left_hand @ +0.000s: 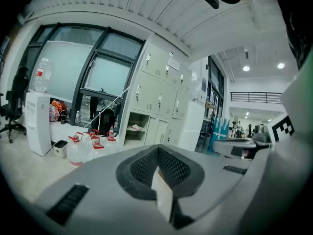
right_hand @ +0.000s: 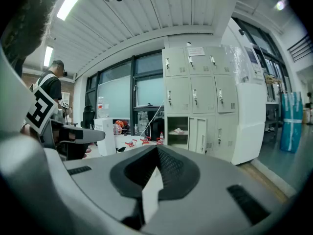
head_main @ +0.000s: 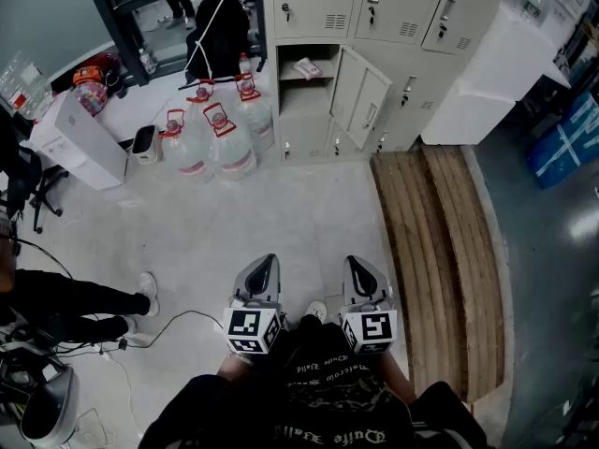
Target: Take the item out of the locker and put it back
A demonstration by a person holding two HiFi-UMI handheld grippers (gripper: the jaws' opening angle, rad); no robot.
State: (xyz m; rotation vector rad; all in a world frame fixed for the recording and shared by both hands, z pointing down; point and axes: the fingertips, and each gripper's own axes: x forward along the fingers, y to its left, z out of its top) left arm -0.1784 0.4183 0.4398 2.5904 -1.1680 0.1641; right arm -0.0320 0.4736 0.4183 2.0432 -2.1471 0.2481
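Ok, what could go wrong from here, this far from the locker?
The water jugs crowd the floor left of the open locker, so the approach could clip one. Its door hangs open on the right and might catch an arm. The left hand-held gripper and right hand-held gripper are both shut and must open before reaching the item.

Head camera sits above the person, looking steeply down past the left gripper (head_main: 265,267) and right gripper (head_main: 358,267) to the floor (head_main: 281,213); the lockers (head_main: 374,17) lie far at the top edge; each gripper camera rides low behind its own jaws, facing nearly level toward the lockers from well back; the left sees them obliquely, the right more squarely; all three views share the open compartment (head_main: 307,73) and water jugs (head_main: 217,134); each gripper view catches the other gripper at its edge.
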